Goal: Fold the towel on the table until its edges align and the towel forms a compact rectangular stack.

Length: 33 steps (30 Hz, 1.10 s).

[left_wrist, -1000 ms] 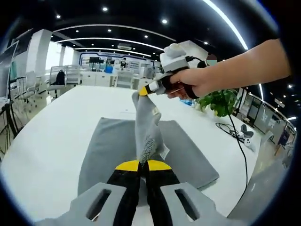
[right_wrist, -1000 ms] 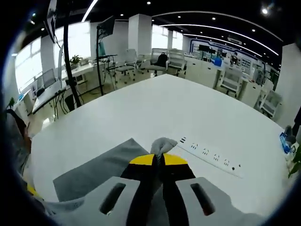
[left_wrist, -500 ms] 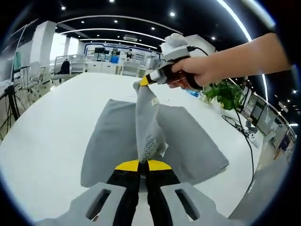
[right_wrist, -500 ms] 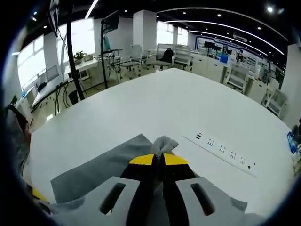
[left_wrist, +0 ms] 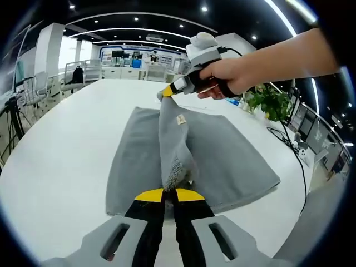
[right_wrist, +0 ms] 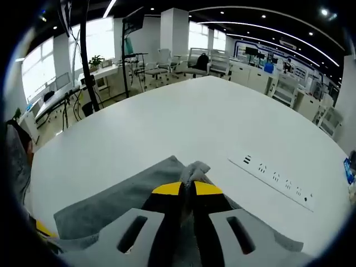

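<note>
1. Left gripper view shows a hand carrying the right gripper; right gripper view adds a power strip near the table's far edge.
2. Left gripper — jaws closed on the grey towel mid-table; right gripper's jaws pinch another corner.

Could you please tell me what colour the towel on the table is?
The towel is plain grey, clearest in the left gripper view.

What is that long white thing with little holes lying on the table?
Start at the big white table. Past the grey towel pinched in the right gripper, a flat white power strip lies by itself, the only thing dotted with rows of socket holes.
</note>
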Available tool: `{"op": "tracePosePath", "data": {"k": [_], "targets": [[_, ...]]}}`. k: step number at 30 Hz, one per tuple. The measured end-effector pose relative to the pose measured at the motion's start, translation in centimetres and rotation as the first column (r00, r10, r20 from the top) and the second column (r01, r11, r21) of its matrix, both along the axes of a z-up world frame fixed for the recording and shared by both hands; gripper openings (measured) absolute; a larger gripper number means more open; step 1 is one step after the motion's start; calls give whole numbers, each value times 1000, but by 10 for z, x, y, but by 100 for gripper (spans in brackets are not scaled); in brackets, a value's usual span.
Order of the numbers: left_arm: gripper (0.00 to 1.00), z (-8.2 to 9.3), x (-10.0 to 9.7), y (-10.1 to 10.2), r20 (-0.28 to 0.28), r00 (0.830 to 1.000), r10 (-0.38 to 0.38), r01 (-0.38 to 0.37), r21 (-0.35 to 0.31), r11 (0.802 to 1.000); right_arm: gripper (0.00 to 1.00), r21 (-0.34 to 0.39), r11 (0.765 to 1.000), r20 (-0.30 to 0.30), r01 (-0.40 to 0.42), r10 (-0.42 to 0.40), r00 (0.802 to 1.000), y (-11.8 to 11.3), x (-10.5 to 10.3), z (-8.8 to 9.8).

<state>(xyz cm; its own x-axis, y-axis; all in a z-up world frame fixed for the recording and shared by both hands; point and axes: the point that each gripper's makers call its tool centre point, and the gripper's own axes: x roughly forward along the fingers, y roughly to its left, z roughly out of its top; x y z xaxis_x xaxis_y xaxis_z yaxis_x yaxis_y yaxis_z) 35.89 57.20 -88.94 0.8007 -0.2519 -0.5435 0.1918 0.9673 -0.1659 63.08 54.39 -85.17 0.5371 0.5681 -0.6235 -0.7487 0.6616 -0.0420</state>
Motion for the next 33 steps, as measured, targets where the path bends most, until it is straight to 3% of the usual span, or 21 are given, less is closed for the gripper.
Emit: {"op": "tracePosePath", "data": {"k": [2,7,9,10,14,18,21,25,28,30,31,33], "targets": [[8,-3,-2,1,-8,1000,-1,1,-2,1000,0,12,1000,-14,-4,4,1000,7,0,-5],[13,-1,-8,11,-6,1000,27,-27,0,1000,3,35,999,-10,-13,14,1000,13,-9,1],[14,4,-8,17,12,999,39,-39,41,998,6,27,999,-7,-23,24,1000,14,-11,0],[14,11,-5,16,45,999,23,-26,67,997,6,28,999,-4,-27,27,1000,13,-12,2],[16,19,0,-1,66,998,-23,20,54,998,10,13,1000,-2,-11,11,1000,6,-9,-2],[18,11,6,-7,74,996,-49,42,100,994,18,26,999,-45,26,-24,999,1,-10,-17],[18,11,5,-10,63,997,-38,34,67,997,20,7,1000,-49,19,-18,999,2,-9,-28],[16,11,7,-8,60,997,-38,33,80,996,20,9,1000,-74,20,-19,997,4,-6,-34],[9,7,9,-4,35,999,-21,19,45,999,19,-23,999,-110,45,-48,993,5,-2,-49],[8,7,10,-2,30,999,-13,11,48,999,10,-13,999,-141,50,-51,989,10,-2,-55],[8,7,11,0,30,1000,-6,5,46,999,0,-19,999,-144,49,-51,988,10,-1,-56],[7,5,10,1,22,1000,-1,0,38,999,0,-18,999,-142,49,-51,989,13,0,-54]]}}
